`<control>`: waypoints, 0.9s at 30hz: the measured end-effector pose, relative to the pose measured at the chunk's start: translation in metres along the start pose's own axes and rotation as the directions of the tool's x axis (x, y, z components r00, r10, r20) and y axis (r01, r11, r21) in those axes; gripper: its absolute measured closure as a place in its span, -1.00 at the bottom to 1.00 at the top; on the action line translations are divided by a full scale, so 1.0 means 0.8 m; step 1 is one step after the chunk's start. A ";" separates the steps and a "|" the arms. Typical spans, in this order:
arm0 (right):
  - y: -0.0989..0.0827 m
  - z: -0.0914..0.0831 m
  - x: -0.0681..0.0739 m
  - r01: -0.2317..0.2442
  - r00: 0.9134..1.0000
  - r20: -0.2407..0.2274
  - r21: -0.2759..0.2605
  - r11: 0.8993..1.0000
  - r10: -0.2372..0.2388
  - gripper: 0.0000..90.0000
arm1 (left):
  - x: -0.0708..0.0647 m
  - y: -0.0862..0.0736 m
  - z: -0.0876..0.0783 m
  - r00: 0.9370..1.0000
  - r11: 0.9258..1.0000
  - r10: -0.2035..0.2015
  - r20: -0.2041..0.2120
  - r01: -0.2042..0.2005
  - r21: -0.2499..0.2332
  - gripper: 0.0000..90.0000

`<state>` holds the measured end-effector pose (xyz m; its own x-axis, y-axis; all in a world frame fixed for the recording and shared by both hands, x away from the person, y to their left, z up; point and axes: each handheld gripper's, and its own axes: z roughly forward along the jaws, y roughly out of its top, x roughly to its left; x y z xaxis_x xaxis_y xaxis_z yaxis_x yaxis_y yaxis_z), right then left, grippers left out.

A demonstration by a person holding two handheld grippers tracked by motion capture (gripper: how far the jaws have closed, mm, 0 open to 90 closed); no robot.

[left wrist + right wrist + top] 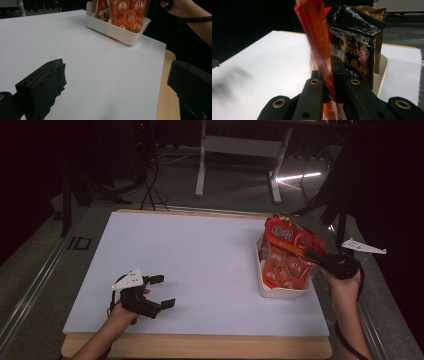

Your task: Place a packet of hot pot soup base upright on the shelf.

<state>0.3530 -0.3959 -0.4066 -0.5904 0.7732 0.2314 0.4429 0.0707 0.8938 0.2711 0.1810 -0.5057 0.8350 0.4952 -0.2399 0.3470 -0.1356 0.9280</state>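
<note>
Right claw [311,254] clamped on the edge of a glossy orange plastic snack packet [287,257], jaws nearly together with only the thin film pinched between them (seen edge-on in the right gripper view as a red-orange strip [319,42] rising between the two black jaws). Packet standing tilted in a cream-white rectangular plastic bin [272,292], bottom end down inside, top end leaning towards the far side. Bin sitting at the right side of the white-topped desk [200,265], close to its right edge. Behind the orange packet, in the same bin, a black foil packet with printed characters [354,45] and a brown-gold packet [374,11] further back, both upright. Right hand [344,285] gripping the tool from just off the desk's right edge, with the grey three-cornered plate sticking out to the right.

Left claw [160,292] spread wide and holding nothing, hovering low over the near-left part of the desk, well apart from the bin. Both black jaws [42,85] far apart in the left gripper view, bare white surface between them (bin and orange packet [128,13] visible beyond, at the far corner). Left hand [122,307] coming in from the bottom edge, above the pale wooden front rim.
</note>
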 end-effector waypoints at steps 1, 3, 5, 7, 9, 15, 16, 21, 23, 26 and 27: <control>0.000 0.000 0.001 0.002 1.000 0.000 0.002 1.000 -0.002 0.95 | 0.000 0.000 0.000 1.000 1.000 -0.001 0.000 0.001 -0.002 -0.96; 0.001 -0.001 0.004 0.010 1.000 0.010 0.010 1.000 -0.010 0.92 | 0.000 0.000 0.000 1.000 1.000 0.000 0.001 0.000 -0.002 -0.96; 0.003 -0.001 0.007 0.015 1.000 0.015 0.020 1.000 -0.016 0.89 | -0.001 0.000 0.000 1.000 1.000 0.001 0.003 -0.001 0.000 -0.96; 0.005 -0.001 0.009 0.012 1.000 0.019 0.023 1.000 -0.013 0.86 | 0.000 0.000 0.000 1.000 1.000 0.000 0.003 0.000 0.000 -0.96; 0.007 -0.001 0.012 0.017 0.999 0.027 0.028 0.999 -0.018 0.79 | 0.000 -0.001 0.000 1.000 1.000 -0.002 0.002 0.002 0.001 -0.96; 0.021 -0.008 0.024 0.022 0.999 0.041 -0.001 1.000 -0.022 0.60 | 0.000 -0.001 0.001 1.000 1.000 -0.003 0.002 0.003 0.000 -0.96; 0.025 -0.009 0.027 0.027 0.999 0.043 -0.006 1.000 -0.026 0.55 | 0.000 -0.001 0.001 1.000 1.000 -0.003 0.002 0.003 0.001 -0.96; 0.043 -0.015 0.041 0.049 0.997 0.058 -0.045 0.998 -0.046 0.33 | -0.001 -0.002 0.001 1.000 1.000 -0.001 0.002 0.001 0.001 -0.96; 0.050 -0.016 0.045 0.060 0.997 0.059 -0.048 0.997 -0.058 0.30 | -0.001 -0.002 0.001 1.000 1.000 -0.002 0.003 0.002 0.001 -0.96; 0.056 -0.017 0.050 0.074 0.995 0.063 -0.053 0.996 -0.071 0.27 | -0.001 -0.002 0.001 1.000 1.000 0.001 0.003 -0.001 0.003 -0.96; 0.056 -0.017 0.050 0.074 0.995 0.063 -0.053 0.996 -0.071 0.24 | -0.001 -0.002 0.001 1.000 1.000 -0.002 0.004 0.002 -0.001 -0.96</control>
<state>0.3402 -0.3700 -0.3518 -0.5766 0.8044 0.1428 0.3613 0.0943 0.9277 0.2701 0.1801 -0.5071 0.8357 0.4925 -0.2431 0.3485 -0.1335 0.9277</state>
